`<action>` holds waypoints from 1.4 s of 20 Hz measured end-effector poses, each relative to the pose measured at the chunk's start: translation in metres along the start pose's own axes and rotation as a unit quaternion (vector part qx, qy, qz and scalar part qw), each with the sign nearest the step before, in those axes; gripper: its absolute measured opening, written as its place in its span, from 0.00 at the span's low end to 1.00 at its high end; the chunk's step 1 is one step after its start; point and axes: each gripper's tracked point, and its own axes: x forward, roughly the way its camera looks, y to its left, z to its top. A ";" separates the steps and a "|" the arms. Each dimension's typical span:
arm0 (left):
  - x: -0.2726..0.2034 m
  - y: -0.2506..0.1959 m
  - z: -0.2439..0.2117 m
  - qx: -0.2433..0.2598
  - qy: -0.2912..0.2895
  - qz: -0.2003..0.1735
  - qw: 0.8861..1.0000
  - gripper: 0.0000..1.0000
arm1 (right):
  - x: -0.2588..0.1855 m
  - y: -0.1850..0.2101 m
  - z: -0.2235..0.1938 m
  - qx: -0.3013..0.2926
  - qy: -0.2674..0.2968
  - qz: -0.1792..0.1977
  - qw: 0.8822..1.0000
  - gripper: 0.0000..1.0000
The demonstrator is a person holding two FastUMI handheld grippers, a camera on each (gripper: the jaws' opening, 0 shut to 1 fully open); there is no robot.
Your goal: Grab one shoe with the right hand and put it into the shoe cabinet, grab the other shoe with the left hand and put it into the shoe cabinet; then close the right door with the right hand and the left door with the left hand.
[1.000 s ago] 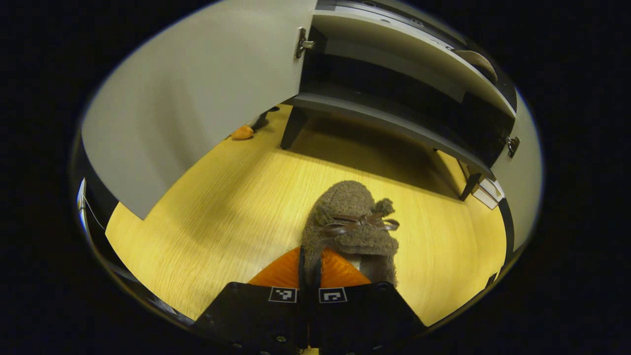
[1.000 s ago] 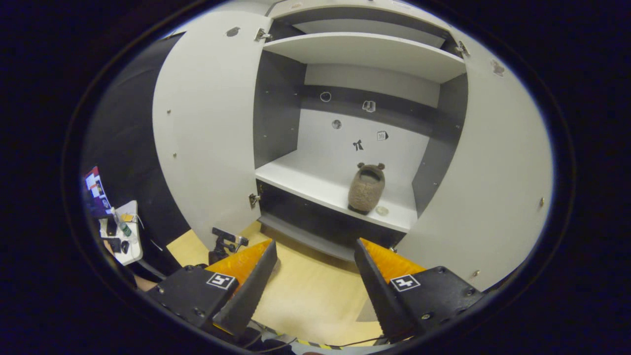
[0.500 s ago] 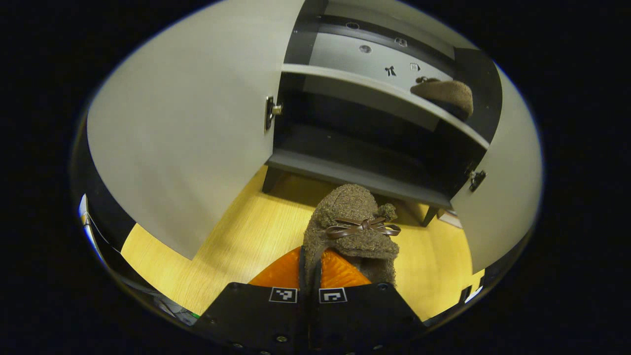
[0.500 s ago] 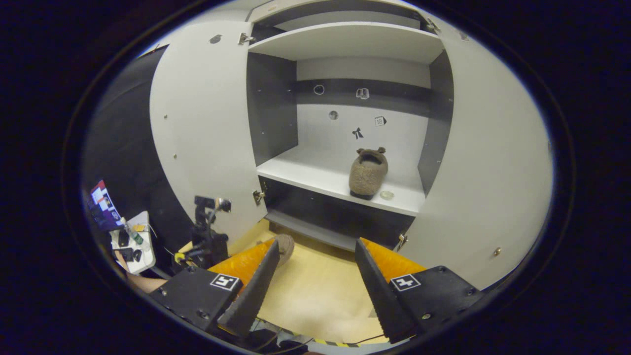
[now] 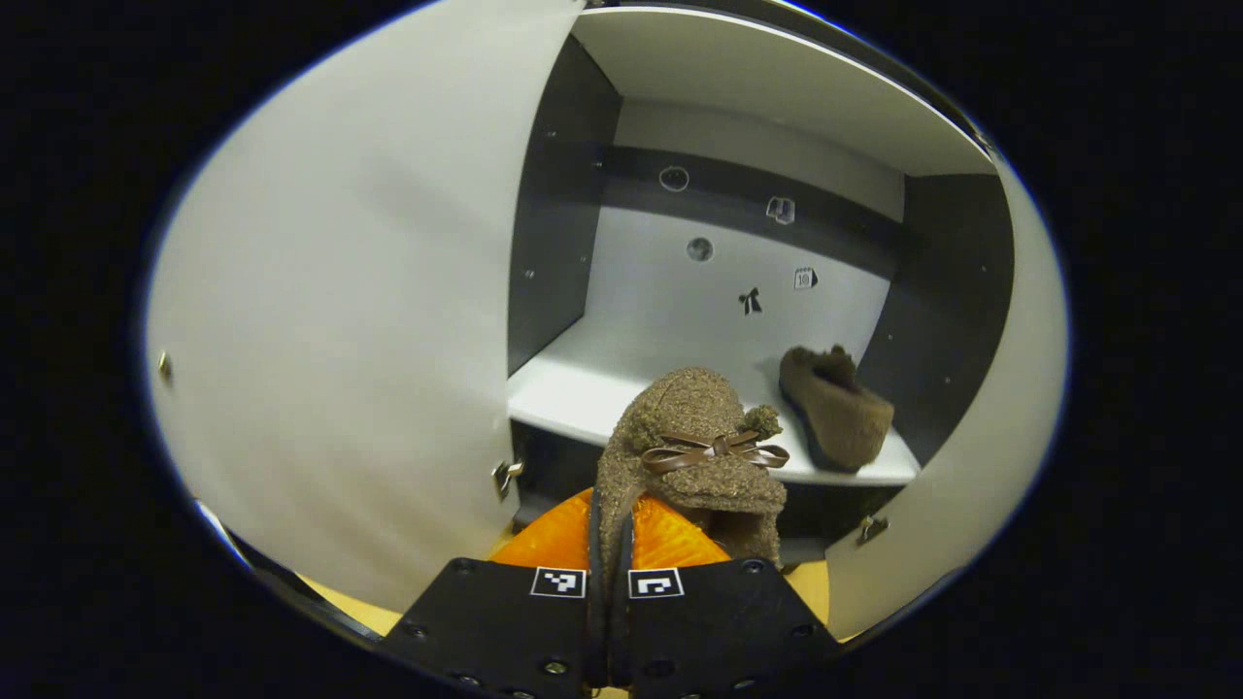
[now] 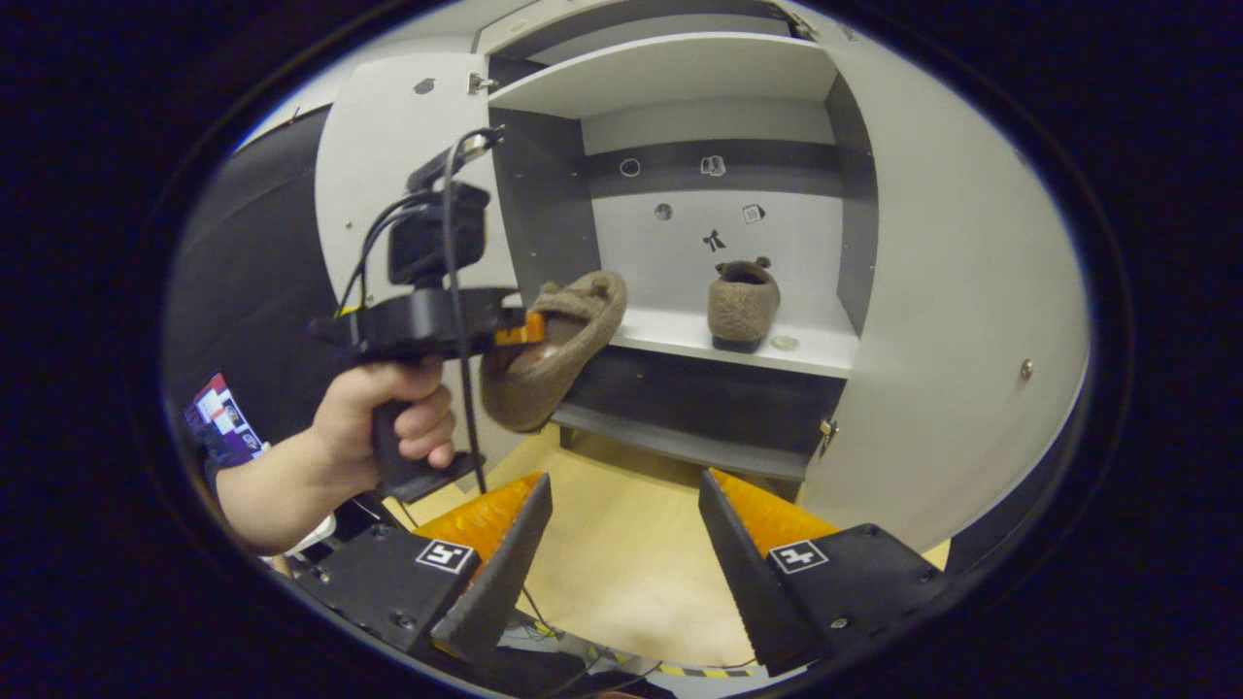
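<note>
1. The left claw (image 5: pixel 610 544) is pinching the second shoe (image 5: pixel 691 447) by its heel edge, both fingers pressed on the fuzzy fabric, toe pointing toward the open shoe cabinet (image 5: pixel 738 243).
2. In the right gripper view, the left claw (image 6: pixel 520 333) is showing with a hand (image 6: pixel 393 413) on its grip, the second shoe (image 6: pixel 554 354) hanging in the air in front of the shelf (image 6: pixel 738 340), not touching it.
3. The first shoe (image 6: pixel 743 303) is sitting on that shelf toward its right side, heel toward the opening; the left gripper view is showing the first shoe (image 5: pixel 835 408) there too.
4. The right claw (image 6: pixel 621 544) is spread wide and holding nothing, hanging low over the wooden floor (image 6: pixel 621 563).
5. Step in hand, by my reading: step 2, placing the second shoe.
6. The next move is calling for carrying the shoe forward over the free shelf area left of the first shoe, lowering it sole-down, then spreading the fingers.
7. Both doors, the left door (image 5: pixel 330 320) and the right door (image 6: pixel 952 320), are standing open, so closing is remaining.
</note>
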 end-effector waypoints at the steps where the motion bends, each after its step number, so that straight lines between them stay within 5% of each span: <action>1: 0.015 0.001 0.026 0.005 -0.022 -0.002 1.000 0.02 | 0.001 0.000 0.002 0.010 -0.004 0.003 1.000 0.96; 3: 0.050 0.010 0.059 0.032 -0.040 0.010 0.999 0.01 | -0.002 0.001 0.002 0.014 -0.006 0.006 1.000 0.96; 7: 0.103 0.010 0.042 0.018 0.029 0.022 0.999 0.02 | -0.003 -0.004 0.010 -0.023 -0.015 -0.012 1.000 0.96; 12: 0.122 0.005 0.035 -0.003 0.041 -0.012 0.999 0.00 | 0.001 -0.019 0.018 -0.040 -0.030 -0.039 0.998 0.97; 15: 0.121 0.020 0.034 -0.036 0.050 -0.001 0.998 0.34 | 0.008 -0.008 0.026 -0.045 -0.038 -0.025 0.998 0.97; 16: 0.123 0.022 0.031 -0.044 0.054 -0.004 0.998 0.31 | 0.010 -0.004 0.028 -0.045 -0.041 -0.019 0.998 0.97; 17: 0.119 0.022 0.037 -0.039 0.040 -0.001 0.998 0.54 | 0.013 -0.001 0.030 -0.045 -0.042 -0.015 0.998 0.97; 23: 0.086 0.017 0.067 0.035 -0.075 0.017 0.996 0.44 | 0.031 0.013 0.024 -0.051 -0.034 0.005 0.998 0.97; 24: 0.088 0.012 0.071 0.035 -0.084 0.008 0.996 0.48 | 0.032 0.014 0.023 -0.051 -0.033 0.007 0.998 0.97; 25: 0.087 0.006 0.068 0.031 -0.071 0.002 0.997 0.70 | 0.033 0.014 0.024 -0.050 -0.032 0.008 0.998 0.97; 28: 0.068 0.000 0.082 0.030 -0.090 -0.003 0.995 0.70 | 0.036 0.011 0.027 -0.046 -0.035 0.011 0.998 0.96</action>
